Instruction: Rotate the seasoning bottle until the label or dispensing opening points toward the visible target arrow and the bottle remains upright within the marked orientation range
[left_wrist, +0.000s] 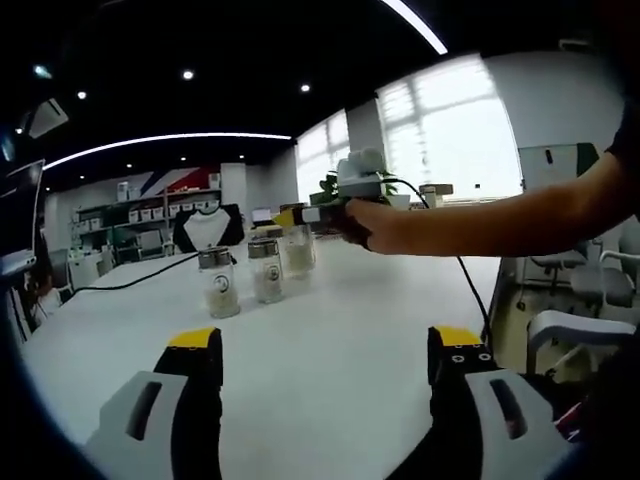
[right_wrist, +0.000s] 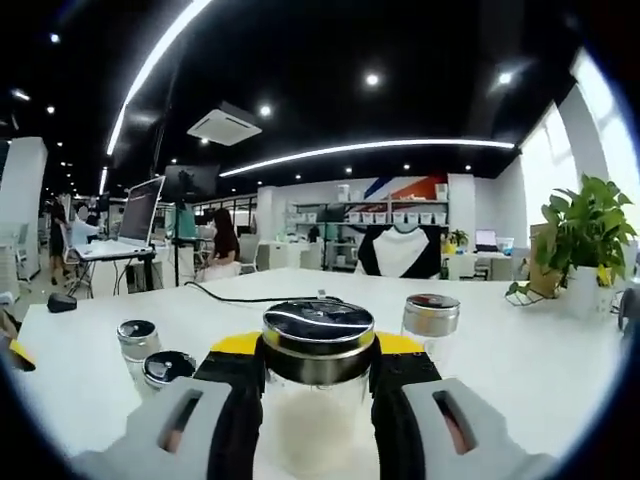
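**Right gripper clamps the seasoning bottle**

The right gripper is clenched around the seasoning bottle, which stands upright on the white table, jaws pressing its glass sides below the metal cap. Two more shakers stand just beside it. The left gripper hovers released, jaws wide apart, nearer the table's edge.

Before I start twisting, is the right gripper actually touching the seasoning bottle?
Touching. In the right gripper view the right gripper has both jaws pressed against the glass of the seasoning bottle, no gap either side.
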